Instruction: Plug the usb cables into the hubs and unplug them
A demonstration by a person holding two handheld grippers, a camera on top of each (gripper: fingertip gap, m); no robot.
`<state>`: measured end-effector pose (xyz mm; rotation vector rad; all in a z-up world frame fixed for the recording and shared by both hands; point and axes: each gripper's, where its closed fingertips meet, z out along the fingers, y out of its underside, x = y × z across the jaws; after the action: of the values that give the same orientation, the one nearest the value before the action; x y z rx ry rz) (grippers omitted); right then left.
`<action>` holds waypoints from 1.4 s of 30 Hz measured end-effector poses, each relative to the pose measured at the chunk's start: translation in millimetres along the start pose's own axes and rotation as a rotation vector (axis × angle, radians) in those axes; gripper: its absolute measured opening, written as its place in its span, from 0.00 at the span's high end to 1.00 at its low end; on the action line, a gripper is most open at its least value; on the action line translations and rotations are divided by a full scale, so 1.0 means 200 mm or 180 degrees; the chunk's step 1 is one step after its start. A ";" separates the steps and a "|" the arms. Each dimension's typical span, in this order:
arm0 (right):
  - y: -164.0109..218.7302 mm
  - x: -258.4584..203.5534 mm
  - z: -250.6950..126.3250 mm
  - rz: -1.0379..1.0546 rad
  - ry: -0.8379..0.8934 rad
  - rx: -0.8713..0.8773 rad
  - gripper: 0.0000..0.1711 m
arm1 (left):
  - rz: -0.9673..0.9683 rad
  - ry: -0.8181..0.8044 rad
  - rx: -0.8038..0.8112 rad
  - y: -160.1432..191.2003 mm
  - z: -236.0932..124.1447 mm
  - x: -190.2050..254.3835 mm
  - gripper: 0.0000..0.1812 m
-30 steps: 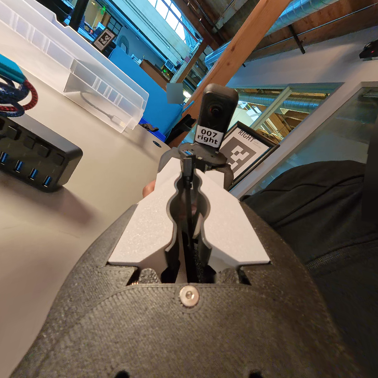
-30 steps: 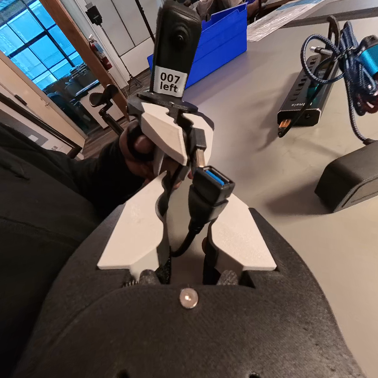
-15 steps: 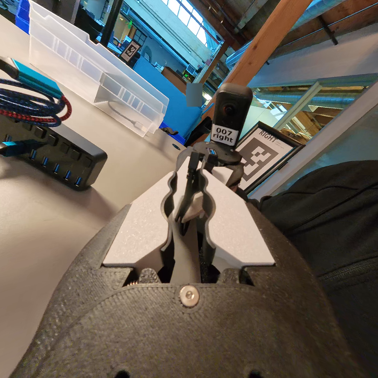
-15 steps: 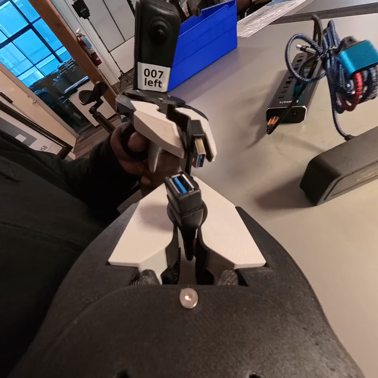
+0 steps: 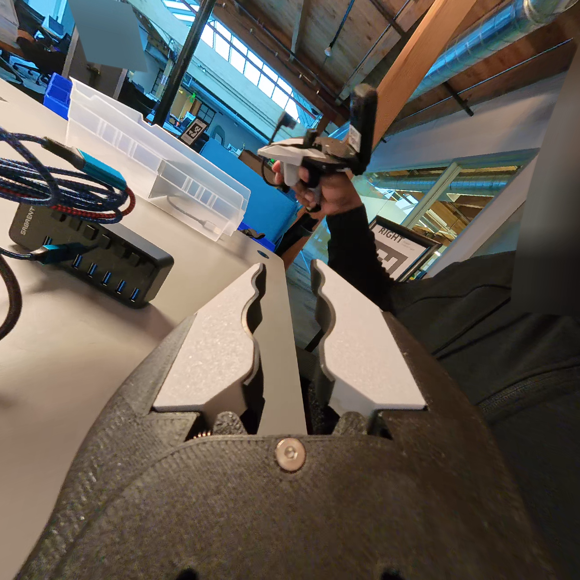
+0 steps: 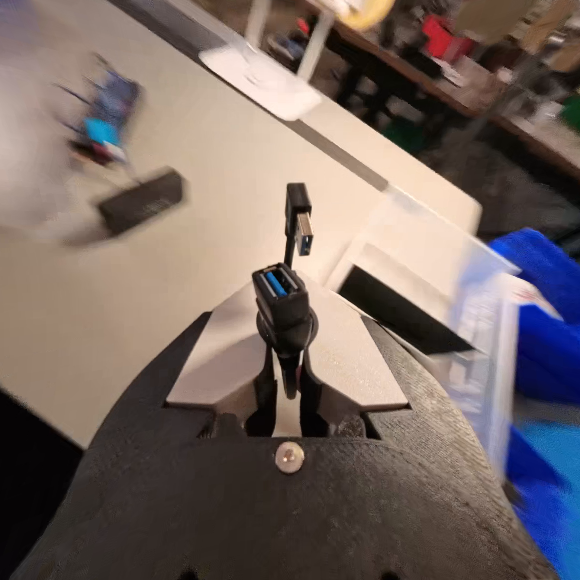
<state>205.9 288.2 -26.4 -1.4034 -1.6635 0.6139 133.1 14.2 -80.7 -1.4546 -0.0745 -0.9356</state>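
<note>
- The grey table [image 5: 78,345] carries everything. The clear plastic bin [image 5: 150,163] sits at its far side, with a blue bin [image 6: 546,314] beside it in the right wrist view.
- The black hub [image 5: 94,260] lies on the table, well to the left of the left gripper, with one teal-ended cable plugged into its near row and most of the blue ports free. A coil of braided cables [image 5: 56,185] rests on top of it.
- The left gripper [image 5: 287,276] has let go. Half a second ago it pinched the plug end of the short cable; now its jaws stand apart with nothing between them.
- The right gripper [image 6: 284,317] has swung away towards the bins, blurring its view. Its jaws are clamped on the socket end of the short black extension cable [image 6: 281,301].
- The cable's plug [image 6: 301,219] hangs free in the air just above the socket, unmated.
- This reads as the cable being unplugged and carried off, probably to a bin, leaving the left gripper free for the next cable.
</note>
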 end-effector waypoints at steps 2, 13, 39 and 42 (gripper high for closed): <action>0.14 0.25 0.02 -0.0261 0.0316 -0.0460 0.98 | -0.0021 0.0014 0.0023 -0.01 0.00 0.00 0.83; 0.82 0.59 0.46 -0.1292 0.0374 -0.1981 0.92 | -0.0020 -0.0048 0.0129 -0.03 -0.04 -0.02 0.83; 0.02 0.16 0.22 -0.0882 -0.0201 -0.0802 0.51 | 0.0005 -0.0083 0.0203 -0.05 -0.06 -0.03 0.83; -0.09 -0.13 0.22 -0.0754 -0.0381 -0.0429 0.52 | 0.0015 -0.0123 0.0169 -0.05 -0.05 -0.04 0.83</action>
<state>159.2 265.7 -41.9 -1.2573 -1.9631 0.4649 117.7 9.8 -79.0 -1.4234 -0.1234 -0.8957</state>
